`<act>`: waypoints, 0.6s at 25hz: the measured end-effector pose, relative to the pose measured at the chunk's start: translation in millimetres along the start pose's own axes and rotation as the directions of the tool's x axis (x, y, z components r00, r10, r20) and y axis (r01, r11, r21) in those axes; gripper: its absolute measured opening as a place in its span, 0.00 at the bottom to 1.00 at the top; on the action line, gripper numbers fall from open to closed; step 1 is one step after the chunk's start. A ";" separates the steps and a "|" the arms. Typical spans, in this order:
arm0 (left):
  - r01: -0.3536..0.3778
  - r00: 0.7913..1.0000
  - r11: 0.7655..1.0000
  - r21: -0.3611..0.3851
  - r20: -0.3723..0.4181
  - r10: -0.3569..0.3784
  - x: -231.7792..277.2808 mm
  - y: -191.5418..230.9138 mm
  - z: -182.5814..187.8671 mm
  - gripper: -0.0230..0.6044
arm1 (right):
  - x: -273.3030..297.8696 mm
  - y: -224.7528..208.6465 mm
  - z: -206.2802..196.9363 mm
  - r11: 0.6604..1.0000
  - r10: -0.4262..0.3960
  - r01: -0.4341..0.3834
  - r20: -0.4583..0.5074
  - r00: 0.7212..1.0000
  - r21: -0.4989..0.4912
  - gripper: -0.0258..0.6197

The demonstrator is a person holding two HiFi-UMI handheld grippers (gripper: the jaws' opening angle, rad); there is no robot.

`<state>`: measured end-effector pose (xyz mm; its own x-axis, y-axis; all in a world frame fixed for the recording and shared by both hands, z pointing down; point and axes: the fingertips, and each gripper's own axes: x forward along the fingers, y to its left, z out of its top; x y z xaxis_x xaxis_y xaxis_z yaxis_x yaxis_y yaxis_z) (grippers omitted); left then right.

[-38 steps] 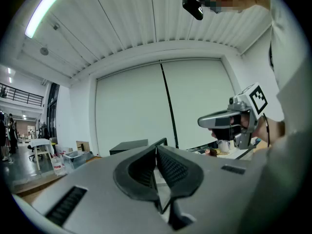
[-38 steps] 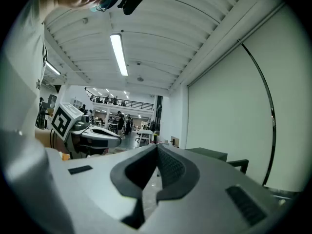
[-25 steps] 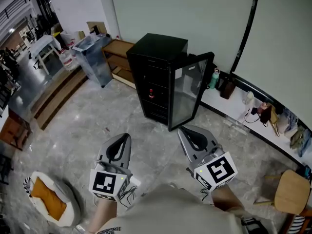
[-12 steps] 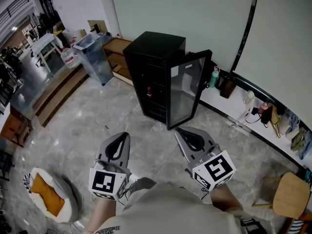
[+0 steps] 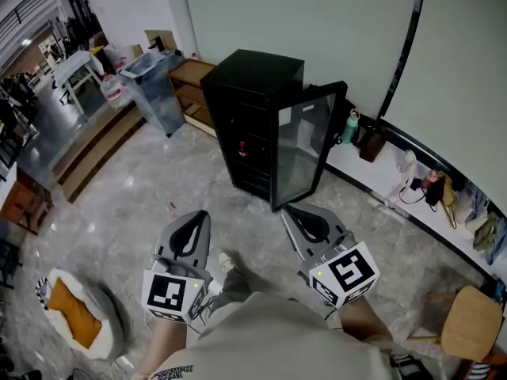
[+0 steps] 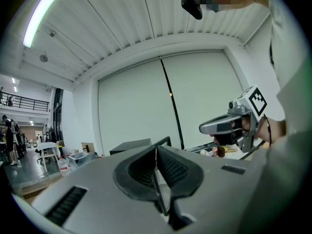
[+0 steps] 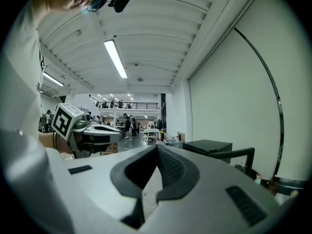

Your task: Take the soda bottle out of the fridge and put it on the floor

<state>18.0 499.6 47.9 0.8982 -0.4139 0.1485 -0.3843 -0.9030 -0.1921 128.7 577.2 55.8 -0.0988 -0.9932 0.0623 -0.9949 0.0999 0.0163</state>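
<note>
Grey, seemingly marbled floor (image 5: 142,188), open fridge (image 5: 253,77)

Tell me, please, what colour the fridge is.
The fridge is black, with a glass door standing open; the head view shows it best.

The left gripper (image 5: 190,240) and right gripper (image 5: 305,222) are held side by side, pointing forward. Both have their jaws closed together with nothing between them.

Fridge (image 5: 255,81) front stands open. Glass door (image 5: 305,153) is swung out at its right in the head view and bars that side. Bare floor (image 5: 170,184) runs up to the opening. Plastic bin (image 5: 154,93) and wooden shelf (image 5: 194,85) crowd the fridge's left.
</note>
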 end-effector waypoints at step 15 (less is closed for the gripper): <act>0.015 1.000 1.000 0.004 0.007 -0.015 50.7 50.8 -20.1 0.05 | 69.1 -30.0 -21.3 0.999 -0.032 0.033 -0.042 0.999 0.010 0.03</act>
<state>39.7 430.4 65.2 0.9051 -0.3997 0.1450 -0.3701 -0.9085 -0.1942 152.2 506.9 80.9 -0.0656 -0.9924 0.1038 -0.9977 0.0669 0.0087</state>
